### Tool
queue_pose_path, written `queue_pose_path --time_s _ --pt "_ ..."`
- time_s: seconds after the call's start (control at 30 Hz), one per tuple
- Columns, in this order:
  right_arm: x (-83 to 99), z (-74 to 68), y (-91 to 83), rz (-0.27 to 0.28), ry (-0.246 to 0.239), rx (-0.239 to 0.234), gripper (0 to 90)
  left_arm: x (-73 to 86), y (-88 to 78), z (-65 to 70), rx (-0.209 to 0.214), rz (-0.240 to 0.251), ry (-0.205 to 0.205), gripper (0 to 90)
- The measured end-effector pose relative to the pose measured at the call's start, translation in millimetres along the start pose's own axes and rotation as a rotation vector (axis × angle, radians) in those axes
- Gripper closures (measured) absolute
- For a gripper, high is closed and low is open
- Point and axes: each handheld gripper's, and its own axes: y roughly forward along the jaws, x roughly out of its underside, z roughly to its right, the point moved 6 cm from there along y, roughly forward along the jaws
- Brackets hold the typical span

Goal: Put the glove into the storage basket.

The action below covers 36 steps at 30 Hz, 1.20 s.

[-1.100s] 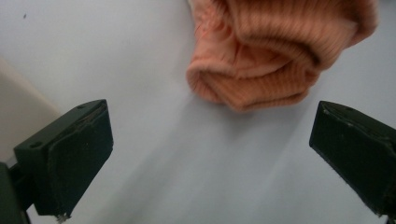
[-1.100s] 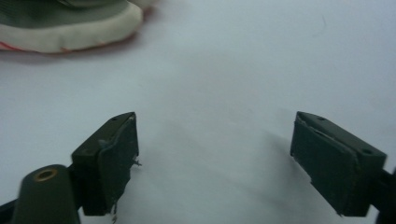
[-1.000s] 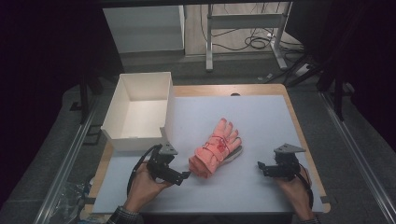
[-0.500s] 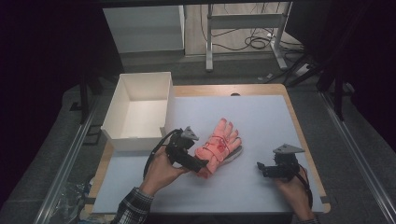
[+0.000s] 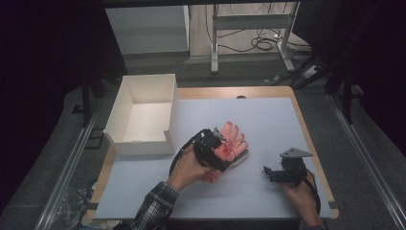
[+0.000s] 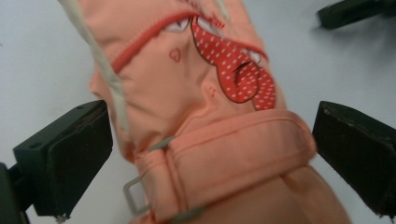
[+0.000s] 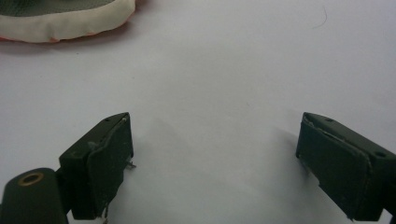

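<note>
Black jaws of the left gripper stand wide apart on either side of the orange glove, one at each flank of its wrist strap; in the left gripper view neither pad presses the fabric, and a sliver of pale surface shows between each jaw and the glove. A metal buckle sits on the strap at the glove's lower edge, and a red polka-dot heart patch lies farther up on its back. In the high view the left gripper hovers over the cuff end of the glove, which lies flat near the middle of the bench, its fingers pointing toward the far edge.

Toward the near right corner of the bench, the right gripper is held low in the person's right hand, well apart from the glove. Its jaws are spread open with nothing between them but the pale sheet covering the bench; the right gripper view shows the glove's white-trimmed cuff lying farther off, at the top left.

Beyond the glove, at the far left corner of the bench, an open white box overhangs the left edge.
</note>
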Motion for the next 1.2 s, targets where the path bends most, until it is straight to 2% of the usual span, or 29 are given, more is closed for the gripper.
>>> queue_pose_path --time_s 0.13,0.2,0.23,0.4,0.5,0.63,0.7,0.9,0.93,1.03,1.1,1.2 --pt "0.1 -0.2 -0.1 -0.001 0.002 0.000 11.2 5.8 10.0 -1.9 0.012 -0.023 -0.012 0.0" --pt "0.1 -0.2 -0.1 -0.001 0.002 0.000 11.1 11.5 17.0 -2.4 0.031 -0.047 -0.023 0.0" --pt "0.1 -0.3 -0.1 -0.001 0.003 0.001 11.2 14.6 21.0 -2.3 0.035 -0.068 -0.015 0.0" --pt "0.1 -0.3 0.0 0.000 0.003 0.001 11.2 20.2 30.6 -0.5 0.030 -0.093 -0.010 0.0" --pt "0.1 -0.4 0.0 0.000 0.003 0.001 11.2 24.6 35.1 -0.9 0.040 -0.107 -0.022 3.0" --pt "0.2 -0.4 0.0 0.000 0.002 0.002 11.2 26.7 34.8 -0.5 0.036 -0.118 -0.024 11.9" --pt "0.2 -0.4 0.0 0.000 0.003 0.002 11.2 27.0 33.7 -0.3 0.023 -0.122 -0.025 19.0" --pt "0.2 -0.4 0.0 0.001 0.002 0.002 11.2 26.1 29.1 -1.1 0.035 -0.123 -0.041 42.3" --pt "0.2 -0.4 0.1 0.000 0.002 0.002 11.2 26.0 28.1 -1.5 0.040 -0.125 -0.045 42.3" --pt "0.2 -0.4 0.0 0.001 0.002 0.002 11.2 25.7 25.9 -2.8 0.056 -0.116 -0.056 49.8" --pt "0.2 -0.3 0.1 0.000 0.003 0.002 11.2 25.3 24.7 -3.8 0.071 -0.104 -0.065 51.4" --pt "0.2 -0.3 0.1 0.000 0.003 0.000 11.2 24.8 22.3 -4.3 0.072 -0.100 -0.060 52.6"
